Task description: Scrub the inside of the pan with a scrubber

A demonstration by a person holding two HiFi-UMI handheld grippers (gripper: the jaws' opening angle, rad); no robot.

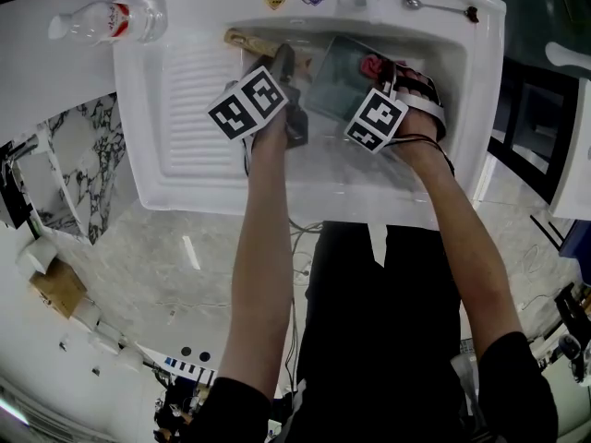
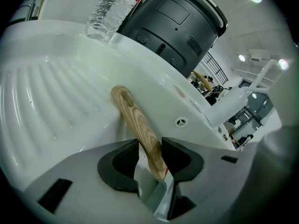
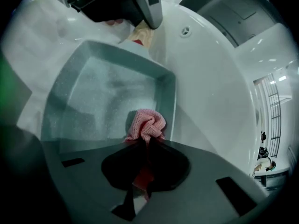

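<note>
Head view looks down on a white sink (image 1: 185,169) whose basin holds a square grey-green pan (image 1: 334,83), tilted, its wooden handle (image 1: 247,41) reaching toward the ribbed drainboard (image 1: 199,90). The left hand-held gripper (image 1: 286,63) sits at the handle's pan end. The right hand-held gripper (image 1: 380,74) reaches into the pan from the opposite side with a pink scrubber (image 1: 370,65) at its tip. A clear bottle (image 1: 106,21) lies on the desk just beside the sink's far left corner, and a spoon (image 1: 434,6) rests on the far right rim.

Left gripper view shows what the head view cannot. The left hand-held gripper (image 2: 150,155) has its dark pads clamped on the wooden handle (image 2: 140,129), which runs up and away over the drainboard (image 2: 46,101). It also shows a dark round appliance (image 2: 173,27) behind the bottle (image 2: 110,10).

Right gripper view shows the right hand-held gripper (image 3: 145,164) pinching the scrubber (image 3: 145,125), whose bunched end juts past the jaws against the pan (image 3: 93,92) floor, close to a side wall. The pan's speckled inside fills this view, and the left hand-held gripper (image 3: 126,3) shows at the far corner.
</note>
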